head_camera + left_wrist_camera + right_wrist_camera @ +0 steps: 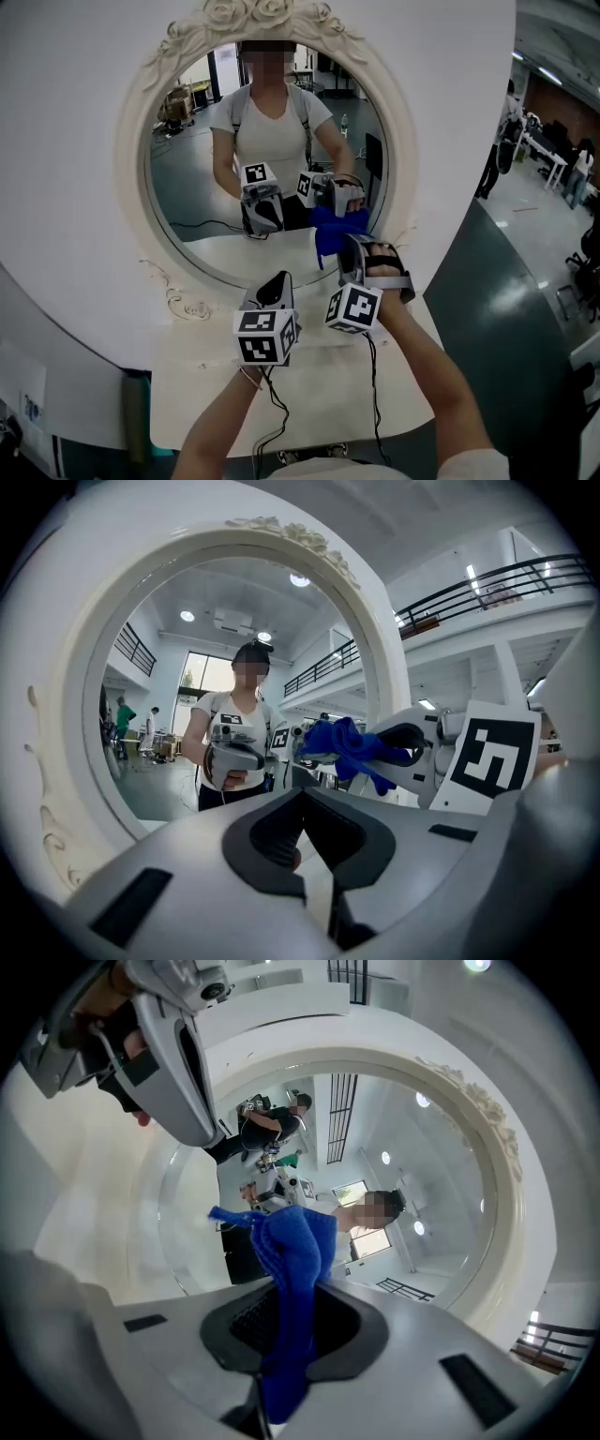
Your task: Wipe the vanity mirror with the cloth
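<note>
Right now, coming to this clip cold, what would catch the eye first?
The big oval vanity mirror, ornately framed in cream, fills the head view. A bright blue cloth, clamped in the right tool, sits at the glass's lower edge. The left tool is beside it, jaws together on nothing.

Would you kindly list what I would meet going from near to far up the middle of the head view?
left gripper → right gripper → cloth → mirror

We see a white worktop (pixel 192 398) w/ dark green floor (pixel 487 300) at right; person in dark clothes (pixel 494 161) stands far bg.
</note>
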